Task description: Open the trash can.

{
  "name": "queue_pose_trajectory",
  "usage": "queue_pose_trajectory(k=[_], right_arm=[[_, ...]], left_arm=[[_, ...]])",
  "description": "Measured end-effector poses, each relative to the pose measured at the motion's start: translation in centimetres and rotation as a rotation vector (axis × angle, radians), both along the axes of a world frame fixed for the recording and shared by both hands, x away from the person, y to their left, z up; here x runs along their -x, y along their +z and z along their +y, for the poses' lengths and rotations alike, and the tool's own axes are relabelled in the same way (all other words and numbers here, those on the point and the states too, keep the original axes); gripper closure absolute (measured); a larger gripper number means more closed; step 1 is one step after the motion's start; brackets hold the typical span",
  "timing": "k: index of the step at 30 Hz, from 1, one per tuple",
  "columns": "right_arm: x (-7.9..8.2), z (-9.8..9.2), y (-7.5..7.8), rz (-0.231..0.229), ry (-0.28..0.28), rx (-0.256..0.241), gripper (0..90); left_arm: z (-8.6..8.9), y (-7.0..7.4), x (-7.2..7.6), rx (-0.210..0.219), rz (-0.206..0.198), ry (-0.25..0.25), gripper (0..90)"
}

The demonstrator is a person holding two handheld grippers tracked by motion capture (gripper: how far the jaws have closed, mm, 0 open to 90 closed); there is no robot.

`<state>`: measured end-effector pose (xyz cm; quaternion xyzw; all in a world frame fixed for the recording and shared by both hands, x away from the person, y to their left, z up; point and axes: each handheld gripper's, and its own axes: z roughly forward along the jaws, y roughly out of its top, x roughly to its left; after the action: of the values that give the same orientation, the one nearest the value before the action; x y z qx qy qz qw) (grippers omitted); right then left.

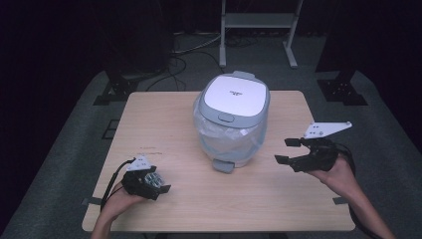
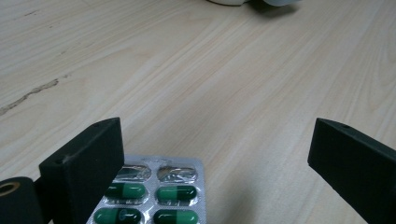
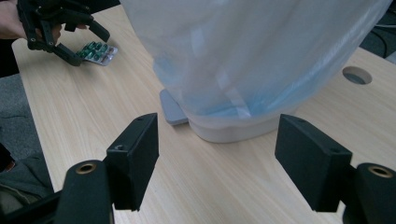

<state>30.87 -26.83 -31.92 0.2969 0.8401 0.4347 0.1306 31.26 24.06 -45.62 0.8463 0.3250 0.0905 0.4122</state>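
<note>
Blister pack (image 2: 154, 196) is being straddled by the left gripper (image 2: 212, 163), jaws spread wide.
It is lying flat on the table (image 1: 278, 199), lengthwise between the jaws, well apart from the bin (image 1: 232, 119); the right gripper (image 1: 291, 151) is being held wide, empty.

Both grippers are showing as black, skeletal frames ending in two blocky, flat-faced jaws. The left gripper (image 1: 158, 185) is carrying a small grey three-cornered plate on top, and a black cable is looping out behind it. The right gripper (image 1: 288, 151) is wearing a larger pale three-cornered plate dotted with small holes, with a black cable trailing back behind it. In the right gripper view, brass-coloured rings are glinting in round black hubs below each jaw, and each jaw is showing a small screw hole.
</note>
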Motion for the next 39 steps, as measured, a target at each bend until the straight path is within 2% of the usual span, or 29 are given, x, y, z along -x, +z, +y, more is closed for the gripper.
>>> queue_pose_trajectory(k=[18, 20, 23, 28, 33, 39], right_arm=[[-0.8, 1.8, 3.8, -0.032, 0.040, 0.009, 34.4], [-0.9, 2.1, 4.3, -0.030, 0.048, 0.010, 38.9], [-1.1, 2.4, 5.0, -0.029, 0.056, 0.010, 40.1], [-1.8, 3.2, 6.2, -0.037, 0.068, 0.005, 47.0], [-2.5, 4.0, 7.4, -0.040, 0.086, -0.020, 54.8], [-3.4, 5.7, 8.3, -0.042, 0.112, -0.006, 63.8]], left_arm=[[0.2, 0.1, 0.0, 0.001, 0.002, 0.006, 2.6], [0.1, 0.1, 0.0, -0.001, 0.003, 0.005, 2.7], [0.1, 0.1, 0.0, -0.002, 0.004, 0.005, 2.7], [0.2, 0.1, 0.0, 0.000, 0.004, 0.006, 2.7], [0.3, 0.2, 0.0, 0.001, 0.005, 0.005, 2.6], [0.6, 0.0, 0.0, -0.004, 0.015, 0.009, 2.6]])
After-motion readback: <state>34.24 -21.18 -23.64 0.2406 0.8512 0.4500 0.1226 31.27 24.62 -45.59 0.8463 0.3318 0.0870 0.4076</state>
